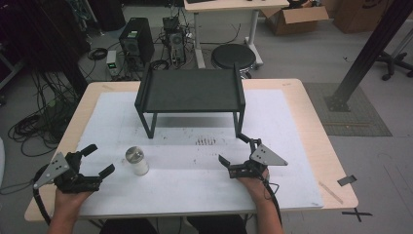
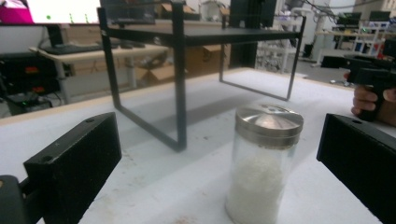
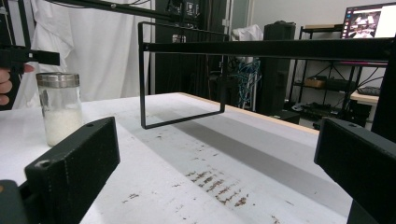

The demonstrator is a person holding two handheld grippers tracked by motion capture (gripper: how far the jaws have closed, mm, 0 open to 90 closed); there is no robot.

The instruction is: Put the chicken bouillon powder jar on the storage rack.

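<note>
No text, label, brand or number could be read anywhere in the three views. The jar [image 2: 262, 163] carried a plain metal lid and bare glass with no label. The monitor [image 3: 369, 21] at the upper right of the right gripper view was lit, but whatever stood on it was too small and blurred to read. The cardboard boxes [image 1: 292, 18] on the floor beyond the counter [image 1: 311, 122] bore dark marks that could not be made out. A black tape cross [image 1: 357, 213] lay on the floor just off the counter's near right corner.
</note>
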